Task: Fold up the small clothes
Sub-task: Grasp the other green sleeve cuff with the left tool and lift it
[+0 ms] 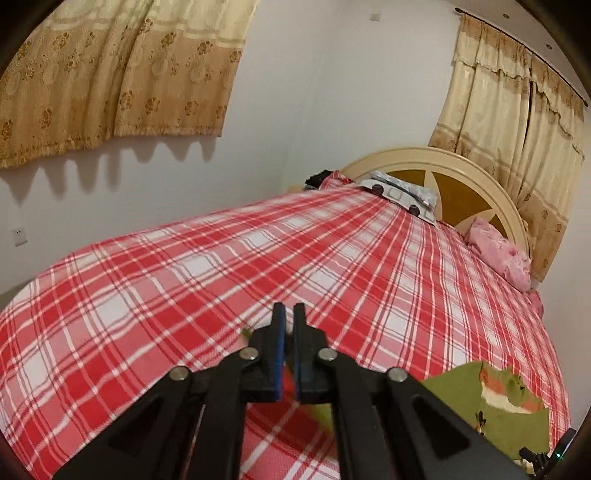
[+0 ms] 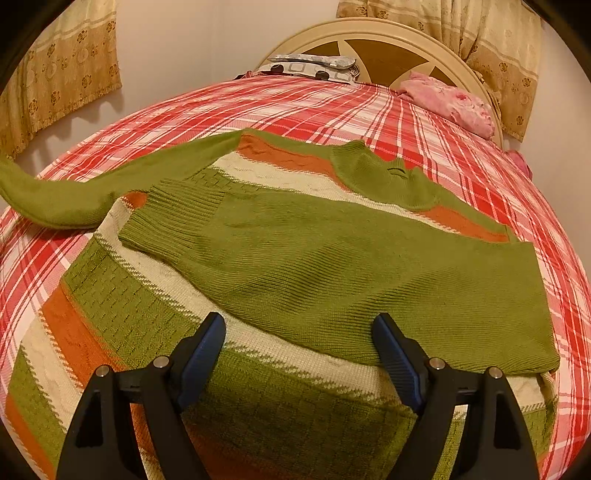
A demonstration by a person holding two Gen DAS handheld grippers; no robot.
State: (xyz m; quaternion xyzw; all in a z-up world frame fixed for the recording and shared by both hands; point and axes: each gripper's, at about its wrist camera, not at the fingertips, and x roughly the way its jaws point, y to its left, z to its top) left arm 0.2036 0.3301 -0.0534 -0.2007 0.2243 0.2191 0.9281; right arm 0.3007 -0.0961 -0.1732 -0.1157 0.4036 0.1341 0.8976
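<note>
Sweater [image 2: 332, 266] flat, collar toward headboard [image 2: 373, 40].

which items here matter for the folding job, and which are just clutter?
Job:
green striped sweater, one sleeve folded across the body, the other sleeve out to the side
right gripper, open above the sweater
left gripper, nearly shut, holding nothing

Lying about:
pink cloth by the headboard
patterned pillow
plaid bedsheet
curtains

The sweater [image 2: 332, 258] lies on the bed [image 2: 461, 122], one sleeve [image 2: 66, 192] reaching toward nine o'clock; pillows [image 2: 450, 99] (against the headboard [image 2: 373, 33]) sit at twelve o'clock beyond it.
</note>
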